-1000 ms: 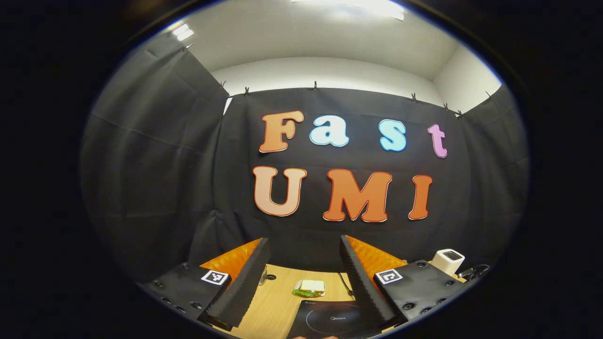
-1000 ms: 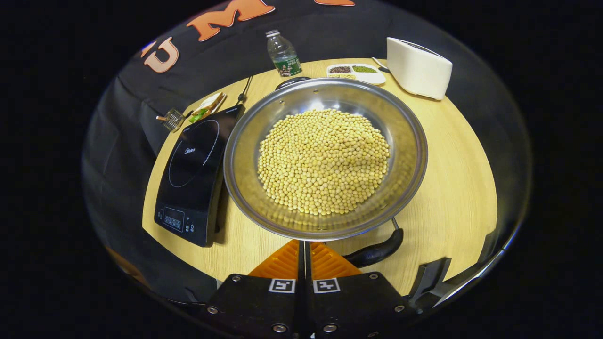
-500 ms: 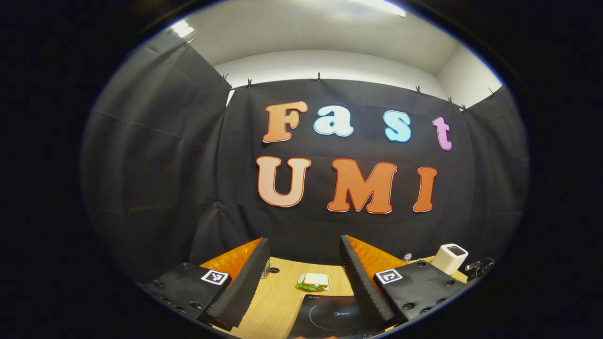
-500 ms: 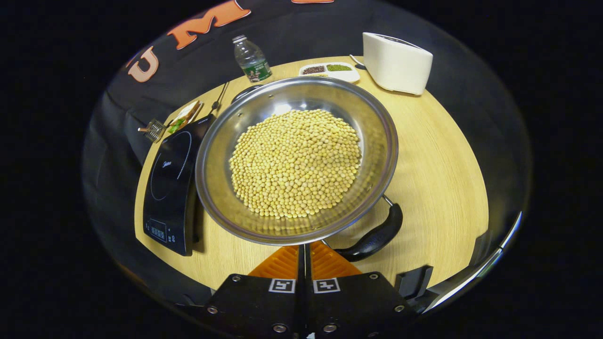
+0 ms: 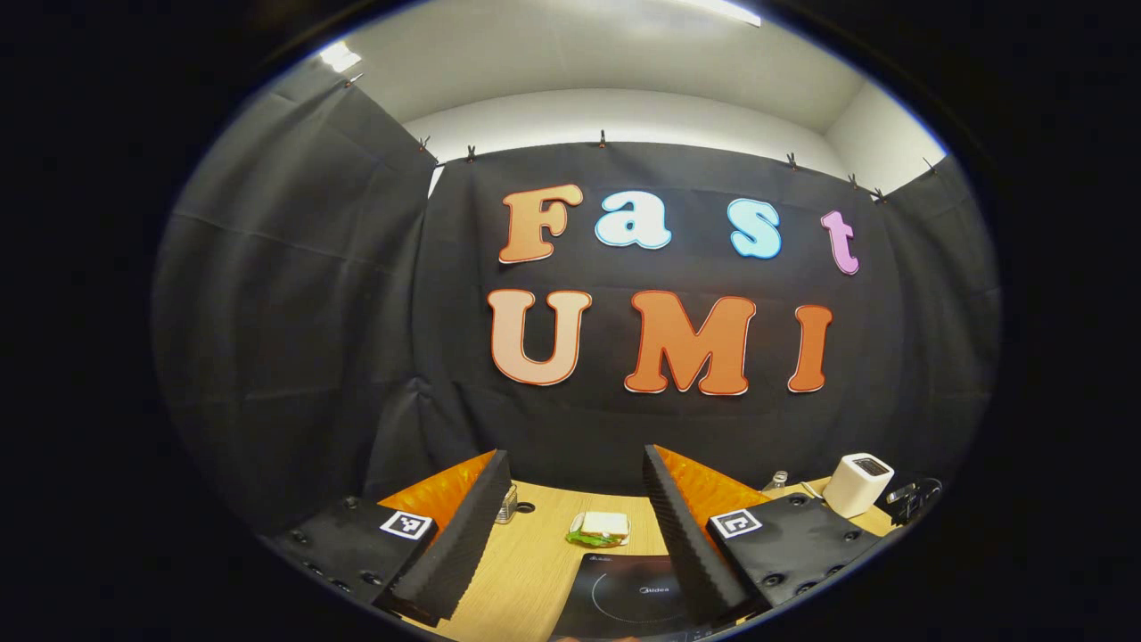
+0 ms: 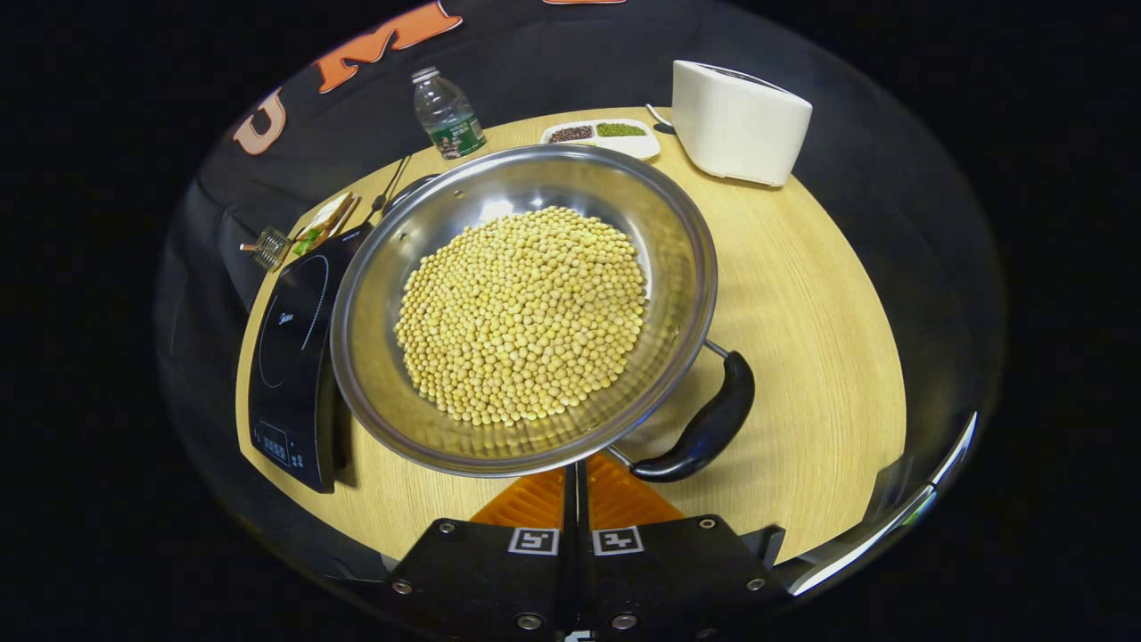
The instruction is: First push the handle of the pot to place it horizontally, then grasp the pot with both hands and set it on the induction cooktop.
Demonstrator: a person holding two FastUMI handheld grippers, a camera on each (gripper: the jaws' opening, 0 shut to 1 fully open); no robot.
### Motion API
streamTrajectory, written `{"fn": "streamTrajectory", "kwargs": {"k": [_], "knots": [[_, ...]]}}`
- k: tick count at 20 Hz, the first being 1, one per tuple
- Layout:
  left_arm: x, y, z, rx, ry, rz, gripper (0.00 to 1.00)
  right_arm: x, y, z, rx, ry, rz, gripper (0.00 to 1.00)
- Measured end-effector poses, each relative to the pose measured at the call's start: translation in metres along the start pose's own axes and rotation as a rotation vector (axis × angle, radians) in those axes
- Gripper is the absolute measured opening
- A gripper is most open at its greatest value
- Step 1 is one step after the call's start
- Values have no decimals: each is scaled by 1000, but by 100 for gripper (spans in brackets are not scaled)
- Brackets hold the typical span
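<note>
Pushing step looks underway, judging by layout: right gripper (image 6: 575, 473) sits w/ fingers pressed together, nothing between them, tip right at the near rim of the pot (image 6: 526, 303) and just beside the near handle (image 6: 704, 423). Can't tell if the tip actually touches the handle.

Pot is the landmark. It's a wide steel pan full of soybeans (image 6: 521, 312), sitting on the wood table (image 6: 802, 294), not yet on the cooktop (image 6: 290, 357), which lies just left of the pot, the pot rim overlapping its edge in right gripper view. Near handle points off to the pot's near-right, long axis running diagonal, so it prob needs more swing toward the right to lie level across. A second handle (image 6: 406, 187) peeks out at the pot's far-left.

Left gripper (image 5: 570, 517) is spread wide, holding nothing, aimed at the booth wall above the table; cooktop (image 5: 624, 597) shows low between its fingers, sandwich (image 5: 599, 528) beyond that. So right gripper is the nearer one for the push.

Room: right of the pot is bare wood out to the table edge, good for the handle sweep. Behind the pot: toaster (image 6: 740, 120), bottle (image 6: 446, 116), divided dish (image 6: 602, 135). Table's near edge is close to the handle; watch that.
</note>
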State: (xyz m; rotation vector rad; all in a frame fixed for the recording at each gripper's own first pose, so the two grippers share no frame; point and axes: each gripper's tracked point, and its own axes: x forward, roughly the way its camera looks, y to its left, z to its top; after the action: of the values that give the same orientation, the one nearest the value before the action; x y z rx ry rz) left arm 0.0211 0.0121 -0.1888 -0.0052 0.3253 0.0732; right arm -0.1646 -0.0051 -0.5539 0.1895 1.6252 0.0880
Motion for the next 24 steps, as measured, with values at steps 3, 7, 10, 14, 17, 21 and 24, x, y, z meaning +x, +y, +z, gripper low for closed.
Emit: {"fn": "streamTrajectory", "kwargs": {"k": [3,7,10,14,17,21,24], "knots": [[2,-4,-5,13,5,-2,98,4,-16,9,25,-13,-28,0],[5,-11,-13,22,19,-18,98,8,-36,20,93,-28,-45,0],[9,-18,-16,36,23,-26,98,8,-48,32,96,-50,-79,0],[11,-28,-26,74,32,-44,98,9,-58,47,101,-69,-105,0],[12,-34,-26,106,25,-55,98,9,-67,58,106,-81,-132,0],[13,-44,-22,104,12,-75,97,13,-77,76,118,-100,-161,0],[14,-47,-22,107,9,-76,98,18,-82,90,128,-109,-166,0]]}}
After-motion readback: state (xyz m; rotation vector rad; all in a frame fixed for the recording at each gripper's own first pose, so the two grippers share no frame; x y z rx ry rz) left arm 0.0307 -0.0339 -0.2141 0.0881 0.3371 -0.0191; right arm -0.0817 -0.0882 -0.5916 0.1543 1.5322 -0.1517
